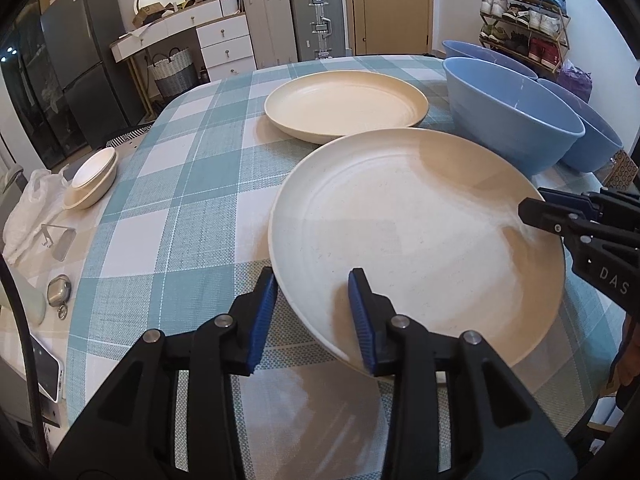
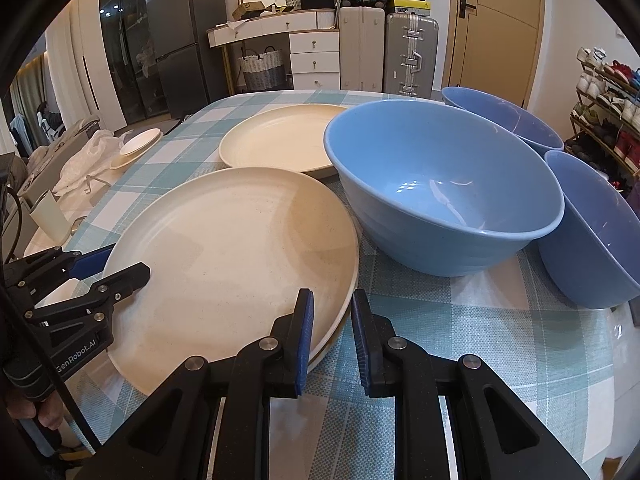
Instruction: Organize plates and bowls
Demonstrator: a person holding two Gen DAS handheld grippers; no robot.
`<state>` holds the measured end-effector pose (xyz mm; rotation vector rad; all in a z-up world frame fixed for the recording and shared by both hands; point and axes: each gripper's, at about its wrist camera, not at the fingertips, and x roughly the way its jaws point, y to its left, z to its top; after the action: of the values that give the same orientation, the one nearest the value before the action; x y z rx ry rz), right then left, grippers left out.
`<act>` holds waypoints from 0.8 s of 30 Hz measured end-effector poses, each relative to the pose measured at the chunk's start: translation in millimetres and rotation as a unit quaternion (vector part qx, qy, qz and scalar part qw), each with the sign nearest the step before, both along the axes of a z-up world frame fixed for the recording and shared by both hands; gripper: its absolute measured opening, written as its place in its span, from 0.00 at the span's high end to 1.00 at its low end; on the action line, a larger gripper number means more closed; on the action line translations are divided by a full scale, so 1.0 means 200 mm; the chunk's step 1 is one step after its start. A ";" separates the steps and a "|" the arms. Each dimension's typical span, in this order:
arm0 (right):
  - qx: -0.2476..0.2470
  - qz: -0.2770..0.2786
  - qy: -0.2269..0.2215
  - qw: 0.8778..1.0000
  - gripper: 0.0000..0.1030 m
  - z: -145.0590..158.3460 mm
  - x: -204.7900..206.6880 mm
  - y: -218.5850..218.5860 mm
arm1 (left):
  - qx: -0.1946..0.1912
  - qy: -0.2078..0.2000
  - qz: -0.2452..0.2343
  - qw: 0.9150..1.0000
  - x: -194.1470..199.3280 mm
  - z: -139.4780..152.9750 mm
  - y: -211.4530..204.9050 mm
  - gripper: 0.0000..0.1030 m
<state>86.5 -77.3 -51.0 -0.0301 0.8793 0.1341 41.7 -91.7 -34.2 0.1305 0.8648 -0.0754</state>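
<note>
A large cream plate [image 1: 416, 236] is held tilted above the checked tablecloth; in the right wrist view [image 2: 228, 260] it seems to rest on another plate beneath. My left gripper [image 1: 314, 316] straddles its near-left rim, jaws open around the rim, not clamped. My right gripper [image 2: 331, 340] straddles its right rim, jaws a little apart; it also shows in the left wrist view [image 1: 560, 216]. A second cream plate [image 1: 346, 106] lies farther back. Three blue bowls [image 2: 444, 184] stand on the right.
Two small cream dishes [image 1: 94, 180] are stacked at the table's left edge beside a white plastic bag [image 1: 32, 208]. A phone [image 1: 46, 372] and a small metal case [image 1: 59, 292] lie at the near left. Suitcases, drawers and a shoe rack stand behind.
</note>
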 end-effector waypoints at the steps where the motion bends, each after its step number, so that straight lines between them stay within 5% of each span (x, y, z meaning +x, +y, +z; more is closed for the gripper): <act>1: -0.001 0.000 0.000 1.000 0.82 0.00 0.00 0.00 | 0.001 0.000 -0.001 1.000 0.00 0.00 0.00 0.66; 11: -0.001 0.001 -0.002 1.000 0.82 -0.01 0.01 0.00 | -0.014 0.010 -0.008 1.000 0.01 -0.01 0.00 0.59; 18: 0.000 0.009 -0.005 1.000 0.79 0.01 0.00 0.00 | -0.052 0.018 -0.015 0.998 0.01 0.02 0.03 0.43; 21: 0.000 0.012 -0.005 1.000 0.72 0.04 -0.01 0.00 | -0.064 0.004 -0.016 0.998 -0.01 0.07 0.05 0.30; 24: 0.008 0.017 -0.010 1.000 0.59 0.07 -0.03 0.00 | -0.078 -0.005 -0.018 0.997 -0.03 0.13 0.07 0.28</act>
<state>80.2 -78.1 -37.8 -0.0314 0.8579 0.1728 36.1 -78.3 -8.8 0.0007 0.8426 -0.1756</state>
